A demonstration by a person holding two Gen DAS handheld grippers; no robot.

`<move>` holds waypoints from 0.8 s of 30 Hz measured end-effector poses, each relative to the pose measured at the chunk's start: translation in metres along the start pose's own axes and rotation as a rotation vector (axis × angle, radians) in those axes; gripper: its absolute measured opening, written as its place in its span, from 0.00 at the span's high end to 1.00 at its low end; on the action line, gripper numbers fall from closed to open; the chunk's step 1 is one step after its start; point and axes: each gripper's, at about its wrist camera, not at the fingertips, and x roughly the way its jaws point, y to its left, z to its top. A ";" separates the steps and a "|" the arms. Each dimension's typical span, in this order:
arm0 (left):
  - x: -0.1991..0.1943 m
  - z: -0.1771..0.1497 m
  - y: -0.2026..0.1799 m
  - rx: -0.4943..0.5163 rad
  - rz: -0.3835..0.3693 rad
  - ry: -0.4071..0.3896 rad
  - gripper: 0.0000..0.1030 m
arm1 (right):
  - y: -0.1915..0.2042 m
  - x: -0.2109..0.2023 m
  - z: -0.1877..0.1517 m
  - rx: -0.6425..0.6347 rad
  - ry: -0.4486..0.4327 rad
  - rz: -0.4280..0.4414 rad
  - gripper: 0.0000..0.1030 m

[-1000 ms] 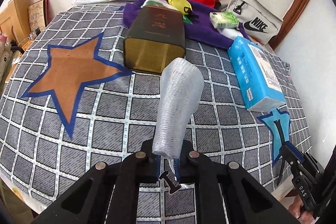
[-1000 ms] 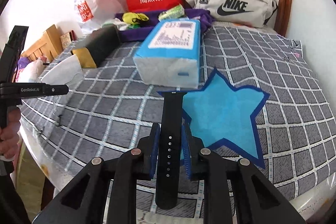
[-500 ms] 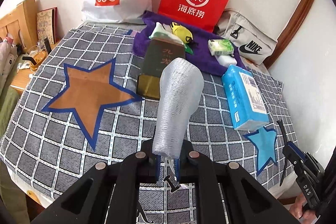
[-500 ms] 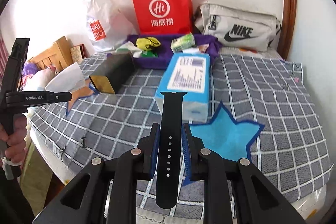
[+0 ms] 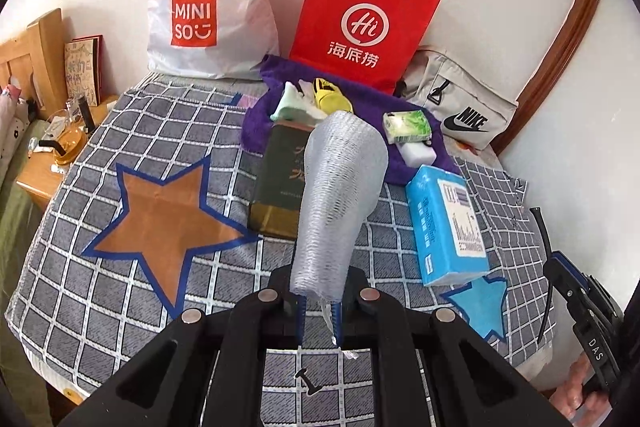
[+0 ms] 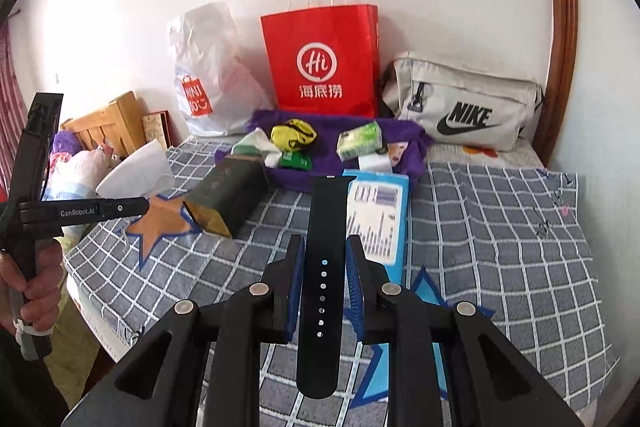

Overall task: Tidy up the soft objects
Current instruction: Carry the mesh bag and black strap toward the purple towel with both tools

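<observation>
Carrying step: left gripper [image 5: 318,311] jaws clench a white mesh foam sleeve [image 5: 340,203]. Right gripper [image 6: 323,291] jaws grasp a black silicone watch strap [image 6: 323,267]. Next, probably placing each on a star patch.

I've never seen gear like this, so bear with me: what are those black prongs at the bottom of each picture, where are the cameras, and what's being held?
No robot here: a person holds a two-fingered gripper in each hand, each carrying a wide-angle camera looking along its fingers. The left gripper pinches a white mesh sleeve. The right gripper clamps a black watch strap. Below is a bed with a checked cover with star patches, bearing a blue tissue pack, a dark box and a purple towel of small items.
</observation>
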 end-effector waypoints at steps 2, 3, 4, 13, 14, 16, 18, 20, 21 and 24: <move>0.001 0.006 -0.001 -0.002 -0.002 -0.003 0.90 | 0.000 0.001 0.009 -0.007 -0.009 -0.001 0.80; 0.002 0.009 -0.002 -0.001 -0.003 -0.005 0.90 | 0.000 0.002 0.012 -0.009 -0.012 -0.001 0.80; 0.002 0.012 -0.002 -0.001 -0.002 -0.006 0.90 | -0.001 0.003 0.016 -0.012 -0.015 -0.001 0.80; 0.011 0.040 -0.007 0.001 -0.004 -0.011 0.90 | -0.008 0.014 0.042 -0.018 -0.038 -0.009 0.80; 0.013 0.043 -0.007 0.003 -0.003 -0.011 0.90 | -0.009 0.016 0.045 -0.018 -0.040 -0.011 0.80; 0.016 0.050 -0.009 0.009 -0.002 -0.012 0.90 | -0.011 0.020 0.049 -0.016 -0.043 -0.013 0.80; 0.020 0.056 -0.010 0.013 0.000 -0.012 0.90 | -0.014 0.026 0.053 -0.017 -0.043 -0.020 0.80; 0.023 0.063 -0.011 0.015 -0.001 -0.013 0.90 | -0.018 0.033 0.057 -0.011 -0.040 -0.025 0.80; 0.025 0.066 -0.011 0.014 -0.002 -0.014 0.90 | -0.020 0.036 0.059 -0.008 -0.038 -0.026 0.80; 0.034 0.075 -0.012 0.013 -0.005 -0.011 0.90 | -0.026 0.048 0.064 0.001 -0.032 -0.035 0.80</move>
